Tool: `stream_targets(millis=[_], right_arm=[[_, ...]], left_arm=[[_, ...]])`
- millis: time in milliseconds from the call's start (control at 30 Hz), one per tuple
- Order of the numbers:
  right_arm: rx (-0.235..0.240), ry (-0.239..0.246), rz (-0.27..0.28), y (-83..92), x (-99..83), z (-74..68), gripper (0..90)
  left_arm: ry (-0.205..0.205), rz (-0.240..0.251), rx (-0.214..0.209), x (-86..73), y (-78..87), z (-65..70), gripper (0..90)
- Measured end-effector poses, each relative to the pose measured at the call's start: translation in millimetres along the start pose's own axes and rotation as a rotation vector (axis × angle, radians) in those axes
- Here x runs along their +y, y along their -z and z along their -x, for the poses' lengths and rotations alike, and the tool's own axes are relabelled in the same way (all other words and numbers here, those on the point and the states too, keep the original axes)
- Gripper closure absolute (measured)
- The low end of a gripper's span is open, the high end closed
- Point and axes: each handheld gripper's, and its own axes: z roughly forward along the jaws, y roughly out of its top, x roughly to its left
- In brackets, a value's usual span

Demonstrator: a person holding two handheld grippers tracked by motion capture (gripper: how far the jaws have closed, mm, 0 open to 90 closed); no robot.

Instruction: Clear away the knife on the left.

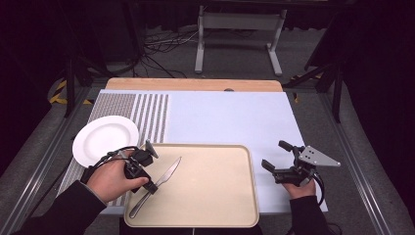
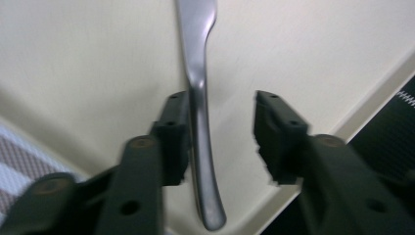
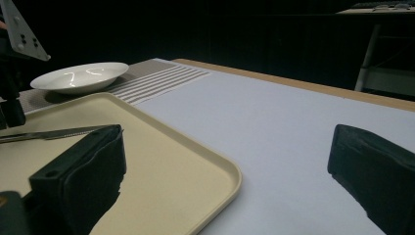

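Now my left gripper (image 2: 222, 142) is down over the shiny silver metal knife (image 2: 199, 127) on the flat cream plastic tray (image 1: 215, 196). Its jaws are open — the handle sits between them, touching one jaw. Nothing is picked up yet. My right gripper (image 1: 278, 159) waits open beside the tray — empty.

No text, label, brand, number or sign can be read in any view. The knife (image 2: 198, 98), the tray (image 1: 230, 196), the plate (image 1: 105, 137) and the striped mat (image 1: 147, 110) at the upper left of the table all carry no legible marking.
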Motion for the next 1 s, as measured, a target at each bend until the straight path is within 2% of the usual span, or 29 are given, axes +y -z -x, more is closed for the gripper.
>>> stream_targets(millis=[100, 133, 233, 300, 367, 433, 467, 567, 667, 767, 833, 900, 933, 1000], right_arm=[[-0.001, 0.000, 0.001, 0.1, 0.1, -0.1, 1.5], [-0.002, 0.000, 0.001, 0.4, 0.2, 0.0, 1.5], [-0.002, 0.001, 0.001, 0.5, 0.2, 0.1, 1.5], [0.000, -0.002, 0.000, 0.6, 0.2, 0.2, 1.5], [0.000, -0.001, 0.002, 0.7, 0.1, 0.4, 1.5], [0.000, -0.002, 0.002, 0.7, 0.1, 0.4, 1.5], [0.000, -0.001, 0.002, 0.7, 0.1, 0.4, 1.5], [0.002, 0.000, 0.004, 0.7, 0.2, 0.5, 1.5], [0.002, 0.002, 0.004, 1.0, 0.2, 0.7, 1.5], [0.003, 0.000, 0.003, 1.0, 0.1, 1.1, 1.5], [0.004, 0.002, 0.002, 1.0, 0.1, 1.2, 1.5], [0.005, 0.003, 0.003, 1.1, 0.2, 1.0, 1.5], [0.005, 0.003, 0.004, 1.2, 0.3, 1.0, 1.5], [0.003, 0.005, 0.005, 1.5, 0.3, 1.2, 1.5]], left_arm=[[-0.075, 0.105, 0.004, 3.5, 5.4, 4.0, 42.7], [-0.085, 0.139, -0.004, 4.3, 6.5, 4.9, 40.3], [-0.113, 0.183, 0.000, 7.1, 8.6, 8.5, 37.5], [-0.173, 0.239, 0.034, 10.5, 9.4, 12.1, 32.3], [-0.210, 0.265, 0.040, 14.3, 8.6, 13.5, 29.6], [-0.220, 0.263, 0.041, 18.4, 7.7, 15.0, 23.7], [-0.232, 0.262, 0.046, 21.5, 7.5, 16.6, 24.6], [-0.289, 0.274, 0.059, 29.4, 5.7, 19.4, 28.4], [-0.343, 0.272, 0.051, 35.9, 2.1, 22.0, 34.7], [-0.411, 0.242, 0.071, 41.3, -0.5, 24.1, 53.7], [-0.434, 0.226, 0.066, 45.6, -3.8, 25.8, 70.5], [-0.439, 0.217, 0.089, 48.6, -6.9, 27.3, 84.2], [-0.447, 0.210, 0.108, 50.9, -9.8, 27.9, 89.0], [-0.453, 0.203, 0.125, 53.8, -15.0, 28.7, 90.0]])
